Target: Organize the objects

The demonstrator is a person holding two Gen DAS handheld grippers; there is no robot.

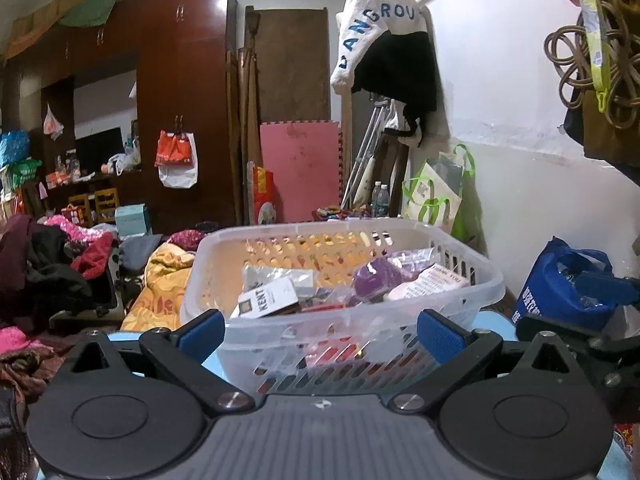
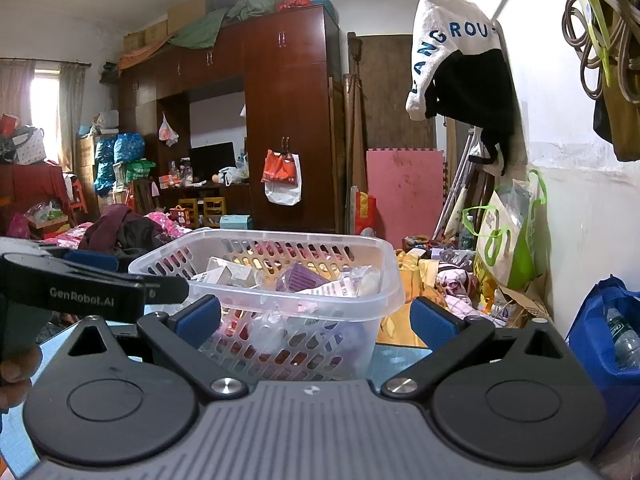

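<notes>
Basket (image 1: 472,292): dead ahead on the blue mat, already holding a cigarette box (image 1: 266,302), purple packet (image 1: 374,276) — sorting looks mostly done.
Left gripper (image 1: 320,330): apart, empty, near the basket.
Right gripper (image 2: 316,320): apart, empty too.
Left to do: can't tell — no loose items visible nearby.

A light-blue gridded mat (image 2: 394,354) carries a clear slotted basket (image 1: 486,280), w/ the mat showing at its base in both views. The basket is packed w/ small goods: a KENT box (image 1: 267,301) at front left, a purple packet (image 1: 378,276) mid, a printed white card (image 1: 434,283) to the right. Beyond the mat, a yellow floral blanket (image 1: 160,280) lies crumpled just beside the basket. A blue bag (image 1: 560,284) sits near the wall.
</notes>
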